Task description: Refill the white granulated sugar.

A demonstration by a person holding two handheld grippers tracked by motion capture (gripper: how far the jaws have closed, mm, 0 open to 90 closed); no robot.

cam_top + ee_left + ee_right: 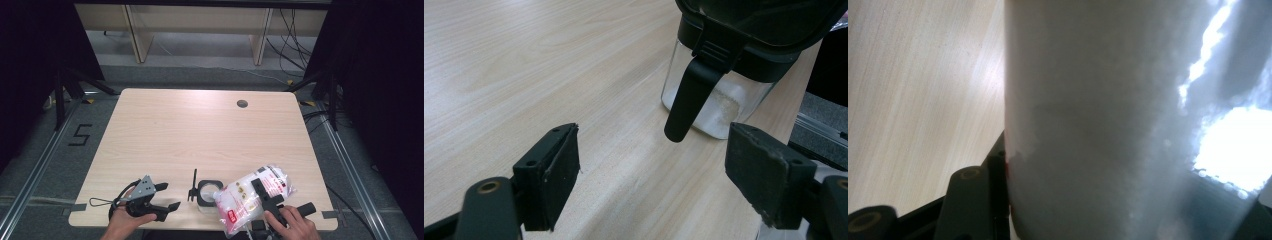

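Table (200,130) far half bare | bag (250,197), jar (209,192) at near edge

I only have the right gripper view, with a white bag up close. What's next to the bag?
Observer: A jar with its black lid flipped open; the bag tilts with one end at its mouth.
Operator: Anything in the jar?
Observer: A little white powder at the bottom.
Operator: Where's the left tool?
Observer: The left tool is open, left of the jar, holding nothing.
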